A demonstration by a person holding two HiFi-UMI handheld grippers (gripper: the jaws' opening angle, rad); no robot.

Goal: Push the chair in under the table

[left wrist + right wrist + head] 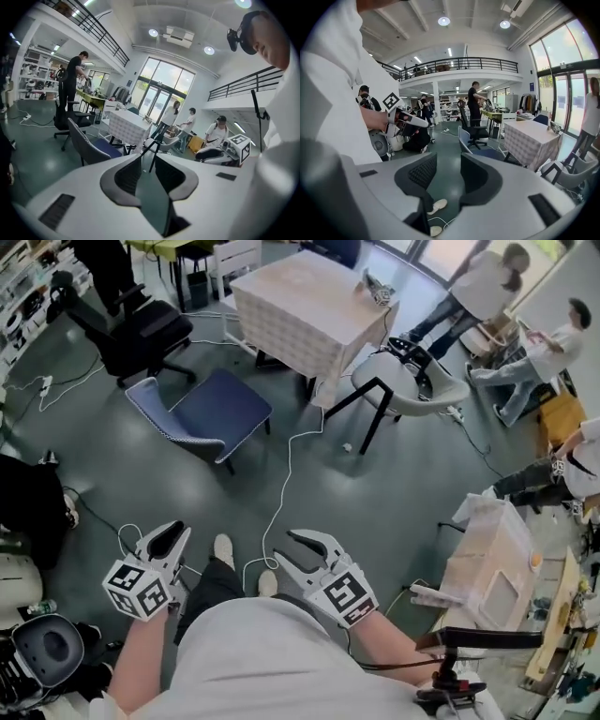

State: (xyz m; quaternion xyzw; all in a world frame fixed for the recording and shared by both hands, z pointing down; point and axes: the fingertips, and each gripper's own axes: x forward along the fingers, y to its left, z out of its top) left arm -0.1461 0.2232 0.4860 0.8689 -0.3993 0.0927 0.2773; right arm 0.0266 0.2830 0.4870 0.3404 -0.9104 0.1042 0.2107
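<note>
A blue chair with a patterned back stands on the floor, left of and apart from the checked-cloth table. It also shows in the left gripper view as the blue chair before the table, and in the right gripper view as the blue chair left of the table. A pale grey chair sits at the table's right corner. My left gripper and right gripper are held low near my body, far from both chairs. Both stand open with nothing between the jaws, the left narrowly, the right wide.
A black office chair stands left of the table. A white cable runs across the floor from the table towards my feet. People stand and sit at the upper right. A box-laden bench is at my right.
</note>
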